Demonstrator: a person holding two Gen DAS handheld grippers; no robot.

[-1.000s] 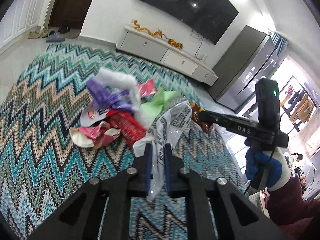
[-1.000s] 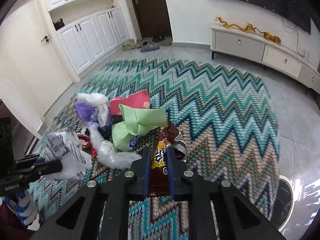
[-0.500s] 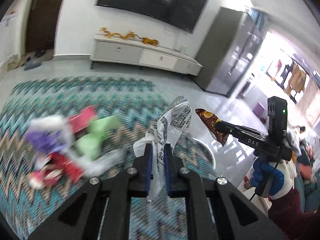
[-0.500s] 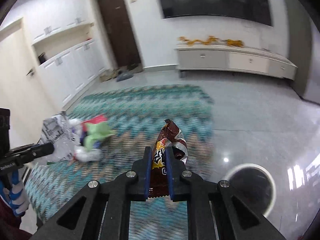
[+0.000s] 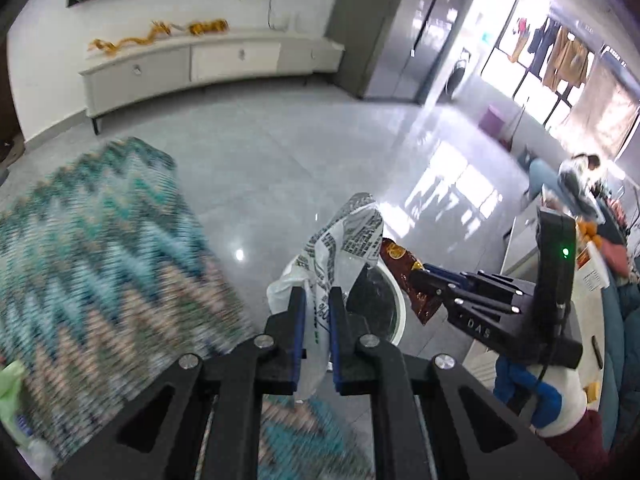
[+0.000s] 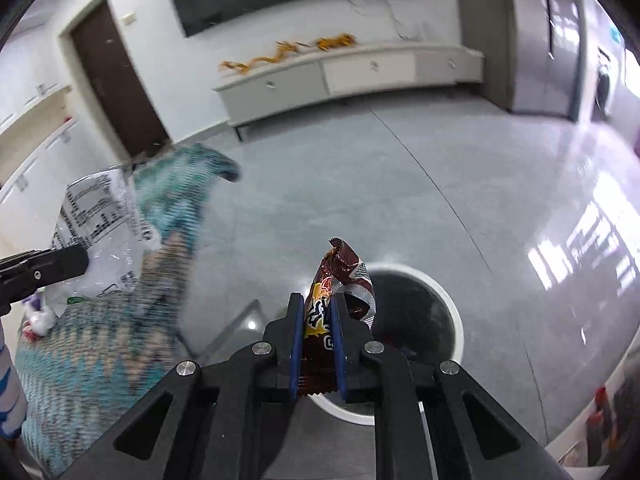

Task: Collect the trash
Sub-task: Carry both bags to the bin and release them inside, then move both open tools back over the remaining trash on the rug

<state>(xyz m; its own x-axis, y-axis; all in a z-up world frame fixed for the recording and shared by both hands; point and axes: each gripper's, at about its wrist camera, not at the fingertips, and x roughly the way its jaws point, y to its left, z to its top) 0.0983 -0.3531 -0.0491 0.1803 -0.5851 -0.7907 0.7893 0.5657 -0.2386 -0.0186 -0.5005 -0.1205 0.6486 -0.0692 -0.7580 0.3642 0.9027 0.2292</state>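
We see the zigzag rug (image 5: 100,264) left of the white-rimmed trash bin (image 6: 416,316) on the grey floor (image 6: 360,184). Our left tool (image 5: 317,320) is clamped on a clear printed plastic bag (image 5: 348,236) above the bin. Our right tool (image 6: 318,324) pinches a brown snack wrapper (image 6: 340,276) over the bin's near rim.

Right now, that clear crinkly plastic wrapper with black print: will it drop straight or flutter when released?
The clear printed plastic wrapper, pinched by the left gripper, looks thin and crumpled, so probably very light and floppy. It would likely flutter rather than drop straight, and might miss the white-rimmed round bin.
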